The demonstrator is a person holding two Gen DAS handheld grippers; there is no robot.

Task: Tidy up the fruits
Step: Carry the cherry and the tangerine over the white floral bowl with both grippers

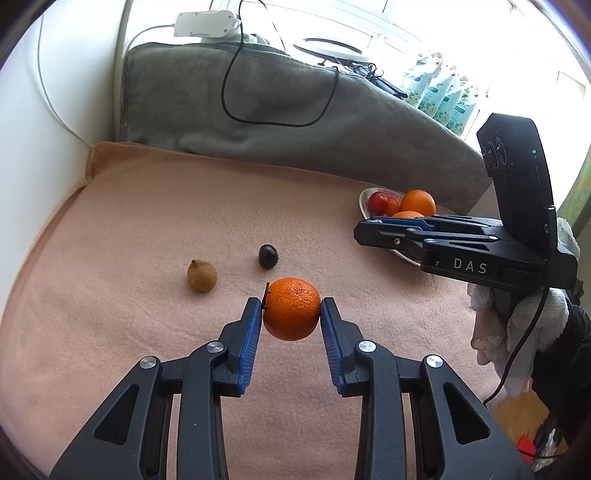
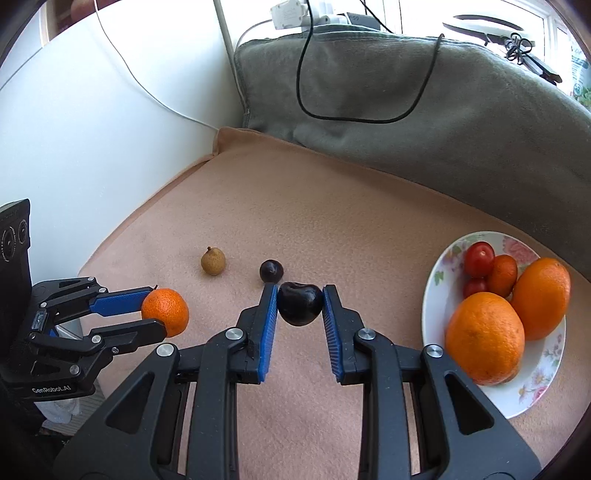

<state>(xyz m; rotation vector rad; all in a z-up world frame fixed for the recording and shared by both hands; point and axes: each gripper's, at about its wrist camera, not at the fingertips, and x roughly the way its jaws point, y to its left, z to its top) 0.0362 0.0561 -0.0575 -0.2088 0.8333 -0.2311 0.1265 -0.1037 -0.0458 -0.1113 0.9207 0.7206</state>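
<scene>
We grip a pebbly orange tangerine point(image 1: 291, 309) in the left gripper point(image 1: 291, 314) above the blanket point(image 1: 147, 221); our right gripper point(image 2: 300, 303) pinches a glossy dark plum point(image 2: 299, 302) near the plate point(image 2: 436, 295).

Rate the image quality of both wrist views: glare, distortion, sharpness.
Left wrist: window blown out at top right, fisheye bends the edges, tangerine sharp. Right wrist: evener light, same bending, plum and plate sharp.
</scene>
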